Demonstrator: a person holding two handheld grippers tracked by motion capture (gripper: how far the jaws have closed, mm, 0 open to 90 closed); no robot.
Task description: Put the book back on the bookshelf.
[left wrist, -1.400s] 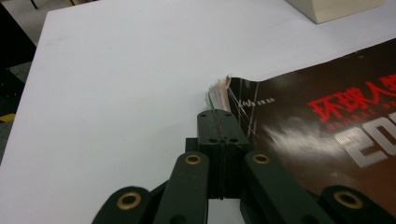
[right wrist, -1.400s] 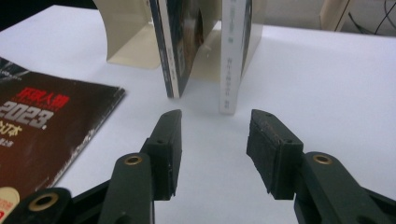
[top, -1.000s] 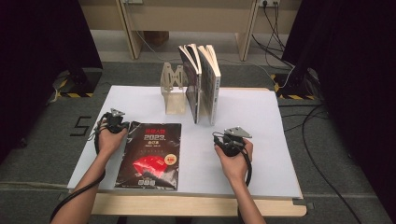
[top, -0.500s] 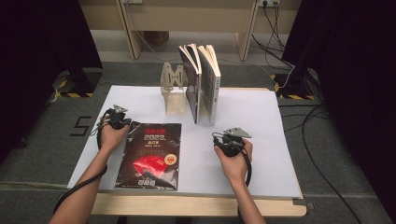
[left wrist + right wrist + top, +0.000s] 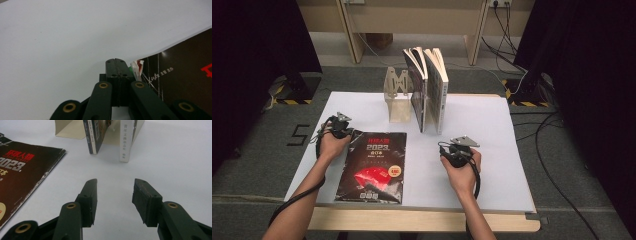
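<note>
A dark magazine (image 5: 374, 165) with red print lies flat on the white table sheet (image 5: 492, 130), left of centre. My left gripper (image 5: 348, 132) rests at its far left corner. In the left gripper view the jaws (image 5: 116, 62) stand pressed together, and the magazine's (image 5: 185, 72) frayed corner pages curl up just beside the right jaw, not between the two. My right gripper (image 5: 458, 145) sits right of the magazine, low over the sheet. Its jaws (image 5: 115, 187) are open with only bare sheet between them, pointing at the standing books (image 5: 126, 140).
Two or three books (image 5: 427, 85) stand upright against a pale metal bookend (image 5: 397, 92) at the back of the sheet. The magazine's edge (image 5: 17, 172) lies to the left of the right gripper. Cables trail on the floor at the right.
My left gripper has crept slightly away from me along the magazine's far left corner. The right gripper has stayed put.
</note>
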